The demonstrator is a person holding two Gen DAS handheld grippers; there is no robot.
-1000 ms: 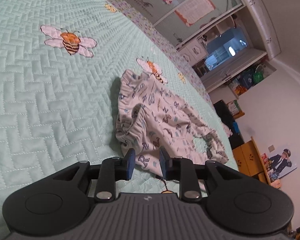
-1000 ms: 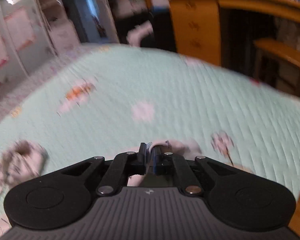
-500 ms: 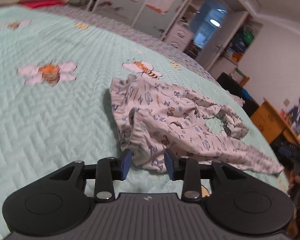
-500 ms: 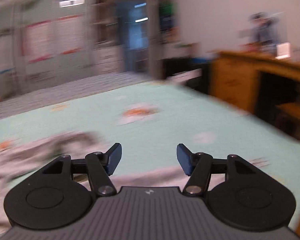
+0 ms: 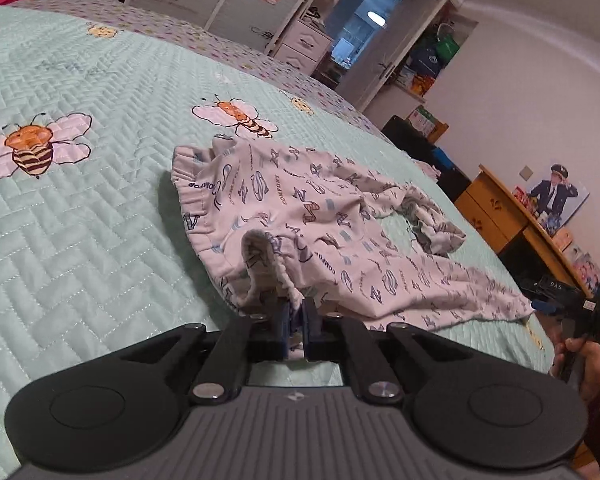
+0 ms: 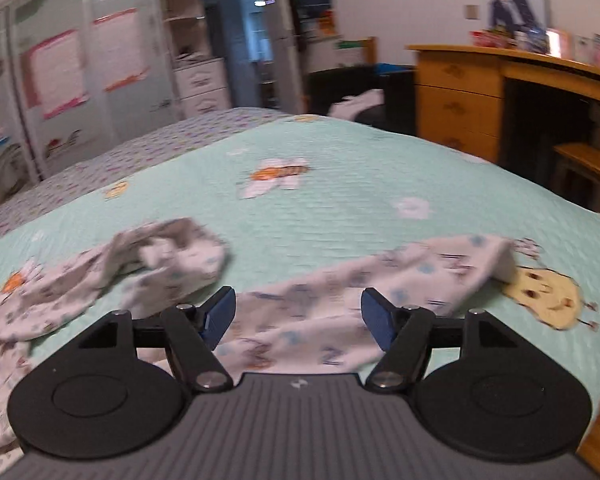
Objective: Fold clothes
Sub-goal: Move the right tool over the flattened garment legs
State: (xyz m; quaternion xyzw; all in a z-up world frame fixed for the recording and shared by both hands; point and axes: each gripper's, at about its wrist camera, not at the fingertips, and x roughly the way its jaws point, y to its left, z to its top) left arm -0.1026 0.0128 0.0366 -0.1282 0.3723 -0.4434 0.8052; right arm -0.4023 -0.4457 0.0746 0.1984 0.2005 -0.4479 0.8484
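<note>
Lying crumpled on the mint-green quilted bed is a pair of white printed pants, covered in blue and grey lettering. From the left wrist view, the elastic waistband faces the camera on the left, and the 2 legs trail off to the right toward the bed's far edge. One leg bunches up near the middle, the other stretches out long and flat.

And the left gripper has it: its jaws have just been closing and are now clamped tight on a gathered fold of the waistband, fabric pinched between the 2 blue pads. The cloth puckers up into a small loop right above the grip.

Over on the right wrist view, slightly blurred, the right gripper hovers with its jaws spread wide, having just been opening. The long leg's fabric lies beneath and between them, but the pads press on nothing. The cuff end reaches right, lying over a yellow cartoon chick stitched on the quilt.

Embroidered bees dot the bedspread around the garment. A wooden desk stands beyond the bed, a white wardrobe along the far wall. A person's hand shows at the left view's right edge, holding the other gripper.
</note>
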